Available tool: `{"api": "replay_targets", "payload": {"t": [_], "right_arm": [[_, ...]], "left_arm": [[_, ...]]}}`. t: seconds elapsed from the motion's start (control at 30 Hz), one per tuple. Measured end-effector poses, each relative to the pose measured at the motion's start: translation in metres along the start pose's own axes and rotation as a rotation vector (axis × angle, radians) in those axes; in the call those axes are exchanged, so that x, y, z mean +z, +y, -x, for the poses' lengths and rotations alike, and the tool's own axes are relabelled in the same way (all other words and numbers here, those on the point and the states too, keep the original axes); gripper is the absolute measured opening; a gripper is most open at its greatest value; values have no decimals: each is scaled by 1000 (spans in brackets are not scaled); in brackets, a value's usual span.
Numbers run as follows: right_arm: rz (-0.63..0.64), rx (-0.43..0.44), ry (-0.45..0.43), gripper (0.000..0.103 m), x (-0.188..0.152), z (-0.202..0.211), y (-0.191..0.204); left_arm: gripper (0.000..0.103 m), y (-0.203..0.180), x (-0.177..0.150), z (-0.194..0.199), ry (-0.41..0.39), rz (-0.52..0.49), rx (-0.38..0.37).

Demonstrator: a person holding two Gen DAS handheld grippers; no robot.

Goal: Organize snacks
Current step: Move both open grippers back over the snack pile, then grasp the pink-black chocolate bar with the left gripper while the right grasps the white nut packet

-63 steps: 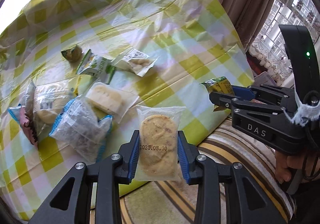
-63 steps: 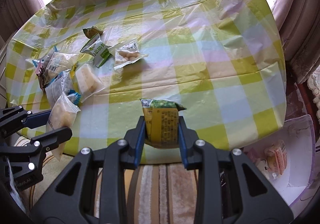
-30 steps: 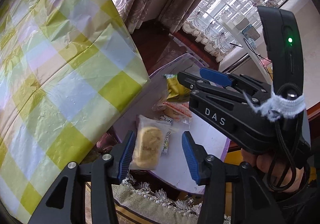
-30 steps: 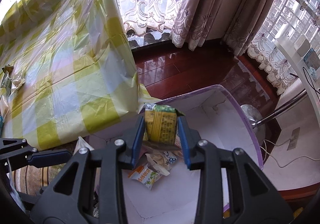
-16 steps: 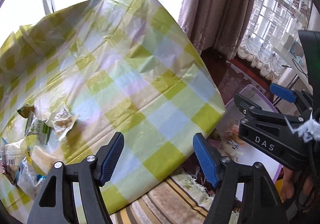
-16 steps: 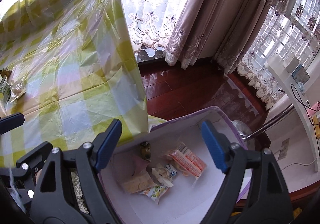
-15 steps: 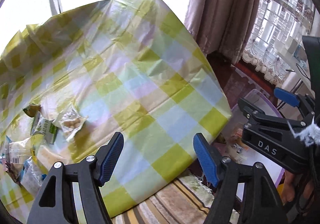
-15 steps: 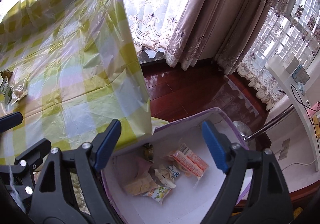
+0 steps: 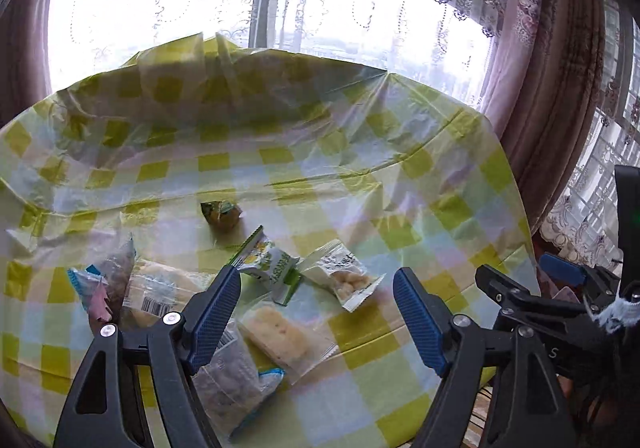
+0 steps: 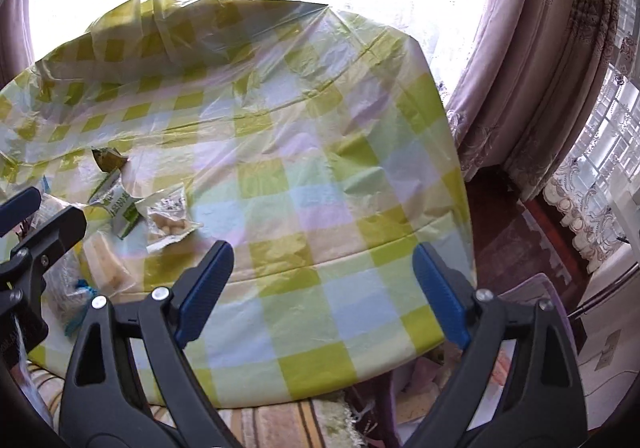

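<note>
Both the left gripper [image 9: 316, 312] and right gripper [image 10: 320, 288] gape wide, empty, above the checked tablecloth [image 10: 320, 167]; several snack packets [image 9: 344, 280] at ten o'clock await sorting.

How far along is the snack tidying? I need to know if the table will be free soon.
Nothing is in hand: the left gripper and right gripper are both open and empty. Several packets remain on the checked tablecloth: a green-and-white packet, a clear bag of small pieces, a pale bar and a heap at the left. The purple bin's rim shows, contents hidden.
</note>
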State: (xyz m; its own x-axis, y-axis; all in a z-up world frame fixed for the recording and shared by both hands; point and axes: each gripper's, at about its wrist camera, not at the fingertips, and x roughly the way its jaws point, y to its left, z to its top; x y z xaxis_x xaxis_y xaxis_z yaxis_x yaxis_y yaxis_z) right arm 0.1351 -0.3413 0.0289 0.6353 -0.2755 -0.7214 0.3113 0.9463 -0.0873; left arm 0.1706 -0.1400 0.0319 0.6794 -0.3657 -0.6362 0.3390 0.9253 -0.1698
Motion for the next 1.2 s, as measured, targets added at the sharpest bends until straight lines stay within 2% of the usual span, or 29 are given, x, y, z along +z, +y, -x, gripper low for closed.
{"api": "replay_targets", "payload": {"t": [0.1,0.27,0.33,0.47,0.6,0.7,0.9,1.1,1.2], "right_arm": [[-49,108,-11,92,4,-4,21],[-36,147,-39,92,14,-7,58],[-35,145,-39,92,15,-10,68],[-1,188,-2,92,14,-26,85],[64,171,41,92,9,-44,102],[110,177,66,92,7,-56,112],[176,180,115,92,8,-80,124],[205,194,148,86,8,-103,131],[207,198,171,79,6,-113,133]], "left_arm": [[79,40,-3,6,-20,101,11],[79,95,-9,18,-59,232,14],[79,110,-12,19,-51,266,21],[79,134,-23,24,-23,281,104],[78,157,-38,16,59,308,136],[69,167,-43,2,136,314,129],[59,168,-44,-23,218,261,146],[47,175,-42,-38,238,261,153],[33,179,-43,-43,247,275,137]]}}
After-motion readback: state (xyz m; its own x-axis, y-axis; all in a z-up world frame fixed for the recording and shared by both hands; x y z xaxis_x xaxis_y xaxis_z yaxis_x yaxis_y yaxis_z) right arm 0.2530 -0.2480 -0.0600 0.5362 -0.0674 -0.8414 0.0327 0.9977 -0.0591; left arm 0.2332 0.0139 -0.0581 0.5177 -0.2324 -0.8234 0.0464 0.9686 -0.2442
